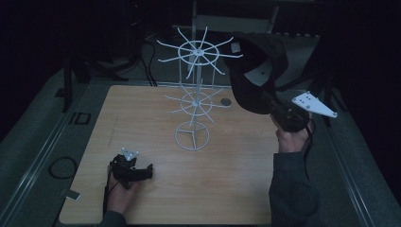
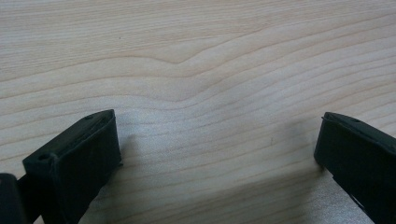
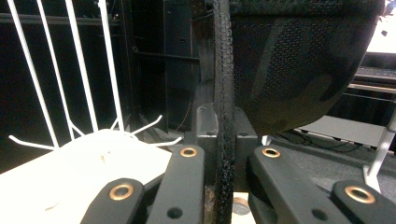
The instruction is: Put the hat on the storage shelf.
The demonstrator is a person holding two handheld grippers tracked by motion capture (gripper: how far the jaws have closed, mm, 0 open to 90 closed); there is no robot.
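High view is showing the light wooden table carrying a white wire rack with spoked tiers. Beside the rack's top tier, the right gripper is pinching the dark camouflage cap aloft by its edge. Resting on the tabletop, the left gripper is holding its jaws wide apart, empty.

A small dark round disc lies on the light wooden table near its far edge; a black cable loop rests on the grey floor left of the table.
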